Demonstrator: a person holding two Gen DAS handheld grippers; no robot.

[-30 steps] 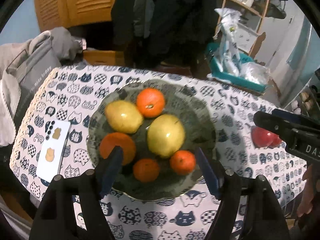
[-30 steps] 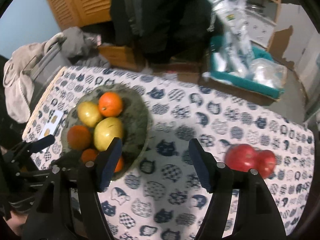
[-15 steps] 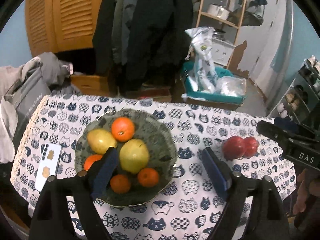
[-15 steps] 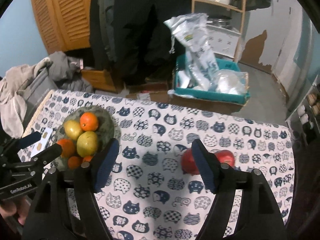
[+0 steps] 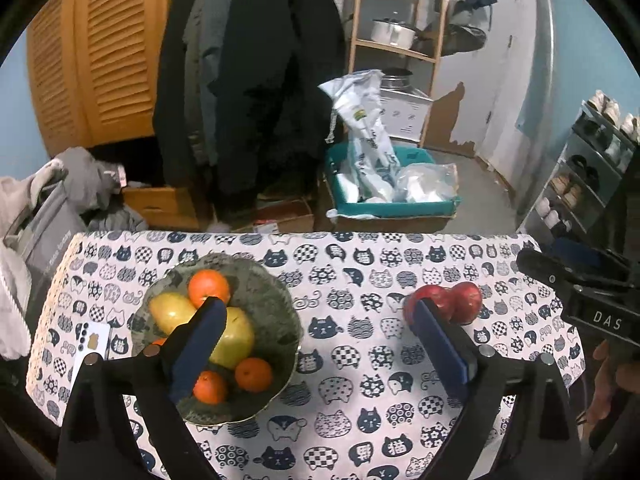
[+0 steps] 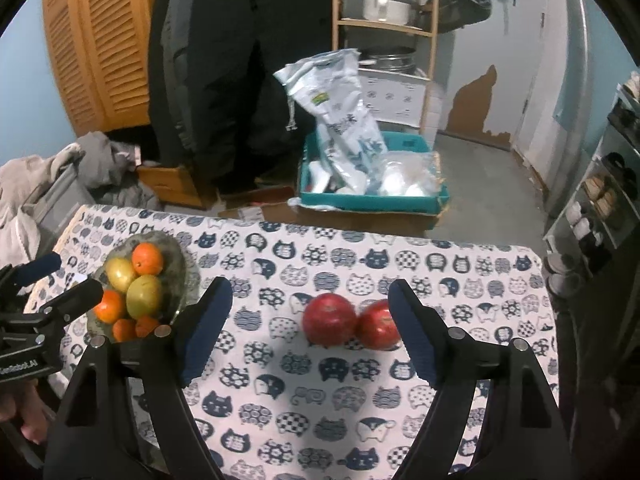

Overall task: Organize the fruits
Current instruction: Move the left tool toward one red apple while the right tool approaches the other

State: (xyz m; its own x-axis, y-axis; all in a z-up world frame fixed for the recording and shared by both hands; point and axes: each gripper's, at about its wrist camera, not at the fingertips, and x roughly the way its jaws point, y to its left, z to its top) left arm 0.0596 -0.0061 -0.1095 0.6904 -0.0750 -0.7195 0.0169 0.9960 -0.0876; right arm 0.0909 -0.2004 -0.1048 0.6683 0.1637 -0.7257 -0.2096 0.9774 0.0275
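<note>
A green bowl (image 5: 276,316) on the table's left holds two yellow-green pears (image 5: 236,340) and several oranges (image 5: 209,288); it also shows in the right wrist view (image 6: 176,264). Two red apples (image 6: 329,318) lie side by side, touching, on the cat-print cloth to the right; they also show in the left wrist view (image 5: 464,300). My left gripper (image 5: 316,344) is open and empty, high above the table between bowl and apples. My right gripper (image 6: 310,328) is open and empty, raised above the apples.
A white card (image 5: 90,344) lies left of the bowl. The table (image 6: 400,400) is covered by a cat-print cloth. Beyond its far edge stand a teal box with bags (image 6: 372,184), hanging coats (image 6: 224,60) and a wooden shelf (image 6: 384,20). A shoe rack (image 5: 588,176) stands at right.
Both grippers have risen and pulled back from the table, so bowl and apples look smaller. Both stay open. The fruit has not moved.
</note>
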